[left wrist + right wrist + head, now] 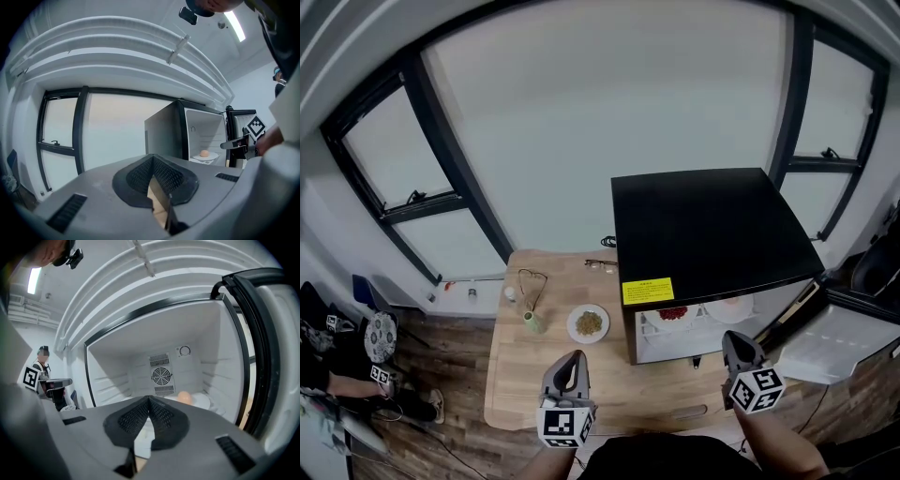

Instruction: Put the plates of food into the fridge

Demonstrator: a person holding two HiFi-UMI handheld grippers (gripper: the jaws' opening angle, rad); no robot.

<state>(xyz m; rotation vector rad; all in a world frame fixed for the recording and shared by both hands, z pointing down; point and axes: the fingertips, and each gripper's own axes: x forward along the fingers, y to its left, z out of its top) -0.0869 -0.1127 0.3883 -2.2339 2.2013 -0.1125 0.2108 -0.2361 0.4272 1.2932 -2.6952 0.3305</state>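
Note:
A small black fridge [712, 230] stands on the wooden table [516, 394] with its door [844, 342] swung open to the right. On its shelf sit a plate of red food [673, 314] and a second plate [727, 307]; the right gripper view shows a round bun [184, 397] on one. A white plate of brown food [588, 323] rests on the table left of the fridge. My left gripper [572, 363] is shut and empty, near the table's front edge below that plate. My right gripper [734, 345] is shut and empty in front of the open fridge.
Eyeglasses [601, 264] lie at the table's back edge. A small green cup [532, 322] and a wire object [532, 281] sit left of the plate. Windows line the wall behind. Bags and gear [356, 342] clutter the floor at the left.

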